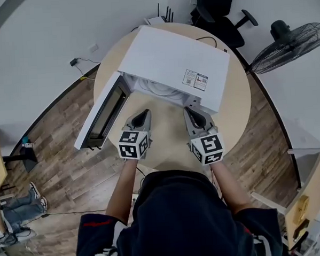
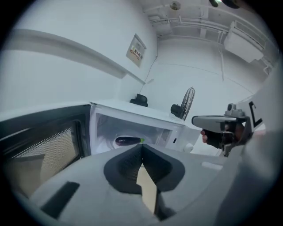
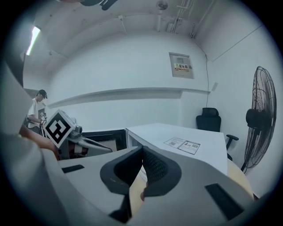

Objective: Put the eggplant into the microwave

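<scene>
A white microwave (image 1: pixel 172 62) stands on the round wooden table (image 1: pixel 237 112) with its door (image 1: pixel 103 114) swung open to the left. In the left gripper view the dark purple eggplant (image 2: pixel 128 141) lies inside the microwave cavity (image 2: pixel 132 130). My left gripper (image 1: pixel 144 115) hovers just in front of the opening, jaws shut with nothing between them (image 2: pixel 141 149). Beside it, my right gripper (image 1: pixel 190 111) is level with the microwave's front right corner. Its jaws meet at the tips and hold nothing (image 3: pixel 142 151). The head view hides the eggplant.
A black fan (image 1: pixel 289 43) stands at the right and a black office chair (image 1: pixel 218 14) behind the table. A person's legs (image 1: pixel 17 207) show at the far left on the wooden floor. A wooden cabinet (image 1: pixel 308 197) sits at the lower right.
</scene>
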Tool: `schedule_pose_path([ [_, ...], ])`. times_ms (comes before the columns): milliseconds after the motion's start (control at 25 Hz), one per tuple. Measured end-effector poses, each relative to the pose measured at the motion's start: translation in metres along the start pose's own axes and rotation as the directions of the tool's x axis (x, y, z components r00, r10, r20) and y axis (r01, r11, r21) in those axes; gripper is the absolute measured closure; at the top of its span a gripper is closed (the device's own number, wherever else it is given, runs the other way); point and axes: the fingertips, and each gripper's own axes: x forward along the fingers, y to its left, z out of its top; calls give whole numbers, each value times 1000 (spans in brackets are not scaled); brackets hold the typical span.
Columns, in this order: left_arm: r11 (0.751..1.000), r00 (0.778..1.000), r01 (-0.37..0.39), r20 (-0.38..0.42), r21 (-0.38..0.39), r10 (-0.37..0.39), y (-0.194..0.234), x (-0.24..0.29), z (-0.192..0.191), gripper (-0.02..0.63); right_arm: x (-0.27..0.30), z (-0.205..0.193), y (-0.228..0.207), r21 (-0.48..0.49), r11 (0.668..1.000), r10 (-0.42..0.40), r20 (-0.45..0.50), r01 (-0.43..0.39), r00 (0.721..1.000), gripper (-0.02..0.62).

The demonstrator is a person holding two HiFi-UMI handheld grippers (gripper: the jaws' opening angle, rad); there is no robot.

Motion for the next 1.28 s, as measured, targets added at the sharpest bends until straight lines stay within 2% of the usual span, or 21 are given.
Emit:
schedule_pose_path([
  [320,997,991,-24,131,73,14,-18,-54,49,589,-10,34,7,-47,999,8,71,-5,997,584],
  [560,988,981,-51,191,144,23,-27,-81,76,590,-14,62,15,-63,998,22,129,-14,991,584],
  [920,984,964,-78,263,159,34,-32,-102,102,589,-20,85,26,-83,996,41,177,-27,983,584],
  [1280,984,961,-78,276,163,30,-33,-102,107,589,-17,82,26,-76,997,28,174,-15,984,584],
])
